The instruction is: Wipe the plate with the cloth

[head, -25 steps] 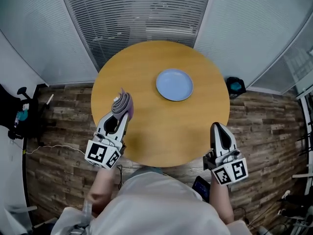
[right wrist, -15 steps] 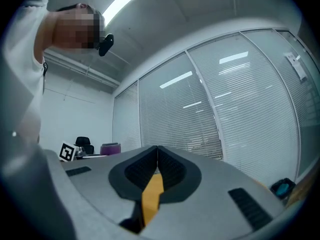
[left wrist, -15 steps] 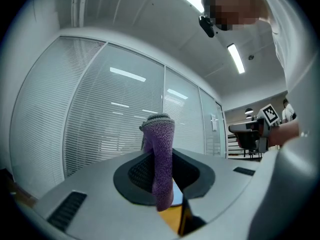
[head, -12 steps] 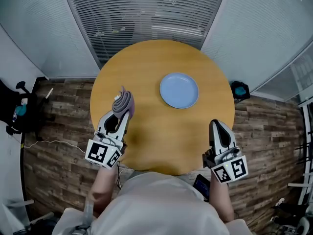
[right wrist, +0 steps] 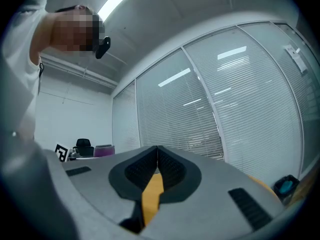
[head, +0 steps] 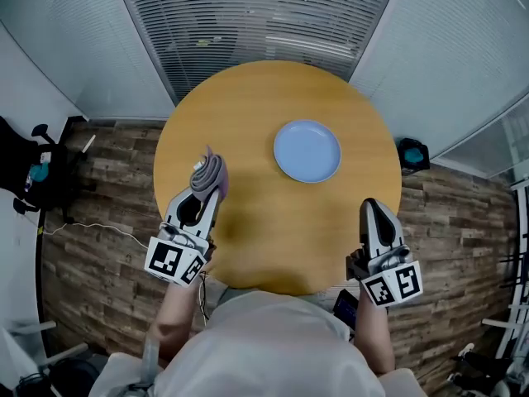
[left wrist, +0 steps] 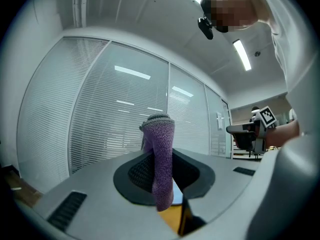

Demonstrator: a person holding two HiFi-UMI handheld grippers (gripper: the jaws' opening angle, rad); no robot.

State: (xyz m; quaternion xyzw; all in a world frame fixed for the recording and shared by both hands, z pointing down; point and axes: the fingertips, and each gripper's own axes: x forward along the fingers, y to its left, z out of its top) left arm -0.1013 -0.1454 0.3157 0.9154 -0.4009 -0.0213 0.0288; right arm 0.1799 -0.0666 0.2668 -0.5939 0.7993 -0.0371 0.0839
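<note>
The blue plate [head: 307, 150] lies on the round wooden table [head: 264, 222], right of the middle and toward the far side. The wood between it and the left gripper [head: 206, 187], and between it and the right gripper [head: 374, 208], is open. The purple cloth [head: 207, 172] sticks out ahead of the left gripper. Glass walls with blinds [head: 248, 23] close the far side. On the floor, a black chair [head: 25, 180] stands at the left and a small teal object [head: 412, 154] just beside the table's right edge.
</note>
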